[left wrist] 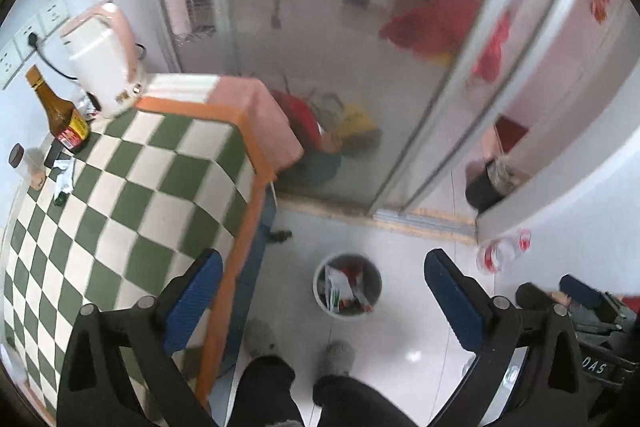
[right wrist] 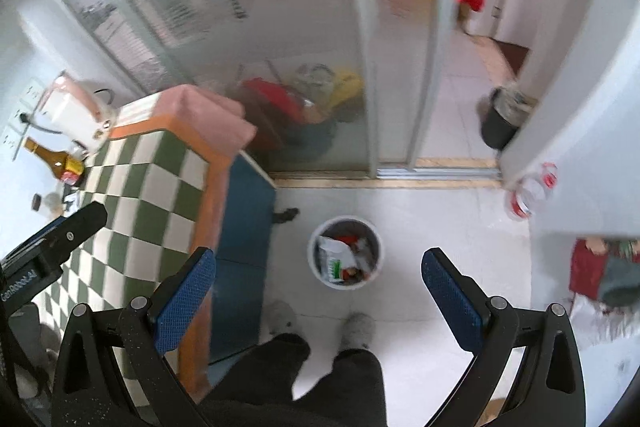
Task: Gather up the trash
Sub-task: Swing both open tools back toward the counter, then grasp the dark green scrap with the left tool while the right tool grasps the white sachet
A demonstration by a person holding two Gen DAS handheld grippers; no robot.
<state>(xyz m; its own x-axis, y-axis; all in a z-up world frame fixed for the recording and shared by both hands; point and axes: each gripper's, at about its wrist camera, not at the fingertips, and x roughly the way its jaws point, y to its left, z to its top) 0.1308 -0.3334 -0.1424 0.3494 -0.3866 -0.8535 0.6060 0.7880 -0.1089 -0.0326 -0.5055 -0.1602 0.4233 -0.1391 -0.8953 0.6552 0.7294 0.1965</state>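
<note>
From the left wrist view, your left gripper (left wrist: 323, 297) stood wide open with nothing between its blue pads, held high above the floor and looking down past your own legs. The small white bin (left wrist: 347, 285) sat on the floor tiles just beside the surface (left wrist: 132, 187) with the green-and-white checked cloth, and it already held crumpled wrappers and packets (white, green and red; what exactly, I could not tell). Far back on that surface, near the brown bottle (left wrist: 60, 113) and a small jar (left wrist: 28, 165), lay a crumpled white scrap (left wrist: 64, 179). By my reading you were between pickups: nothing in hand, the next piece not yet chosen. That scrap looked the likeliest trash left, and reaching it would call for a long stretch across the cloth without knocking the bottle just behind it.

From the right wrist view, your right gripper (right wrist: 318, 281) was likewise spread wide and empty, with the bin (right wrist: 345, 253) framed between its fingers below. Its contents showed the same heap of packets, filling much of it. A second, dark bin (right wrist: 500, 125) stood beyond the sliding door, with something in it too blurred to name. Clear plastic bottles (right wrist: 532, 191) with red labels lay on the floor by the wall, possibly also trash.
</note>
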